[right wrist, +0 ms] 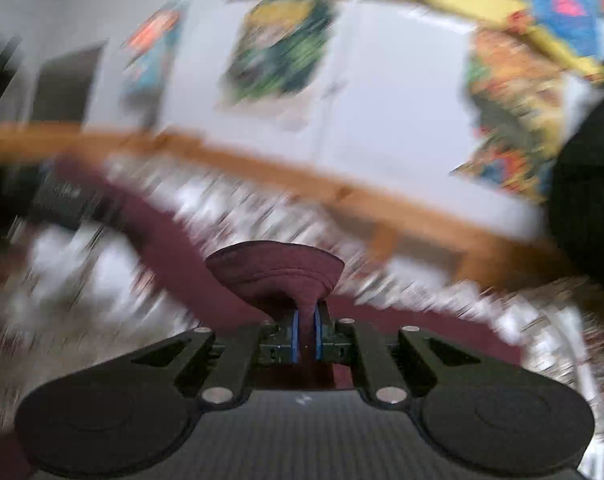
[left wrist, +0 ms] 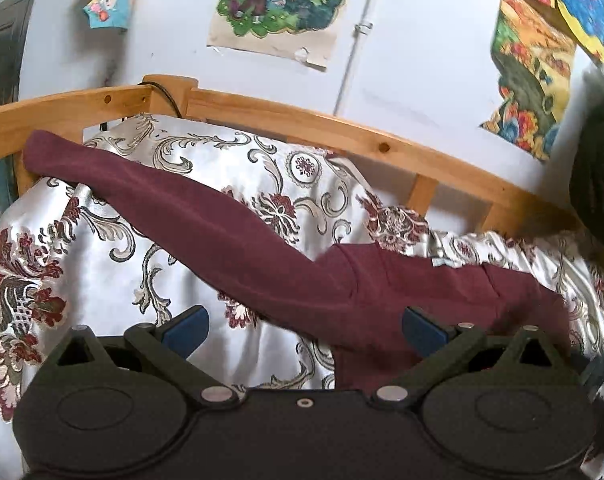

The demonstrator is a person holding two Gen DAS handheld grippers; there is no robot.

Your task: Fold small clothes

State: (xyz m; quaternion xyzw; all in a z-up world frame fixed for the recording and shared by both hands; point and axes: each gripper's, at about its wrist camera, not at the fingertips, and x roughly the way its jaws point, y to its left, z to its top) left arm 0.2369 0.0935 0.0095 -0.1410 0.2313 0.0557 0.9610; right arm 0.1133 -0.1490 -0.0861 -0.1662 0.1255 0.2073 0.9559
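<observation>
From the left wrist view, the maroon garment (left wrist: 238, 236) stretches from upper left to lower right across the patterned bedspread (left wrist: 82, 280); the left gripper (left wrist: 303, 326) hangs spread wide, empty, above its lower end. In the blurred right view, the right gripper (right wrist: 306, 334) pinches a maroon fold at centre.

One maroon garment (left wrist: 230, 232), one floral bedspread (left wrist: 102, 264), one wooden bed rail (left wrist: 286, 114), four wall posters (left wrist: 280, 4).
</observation>
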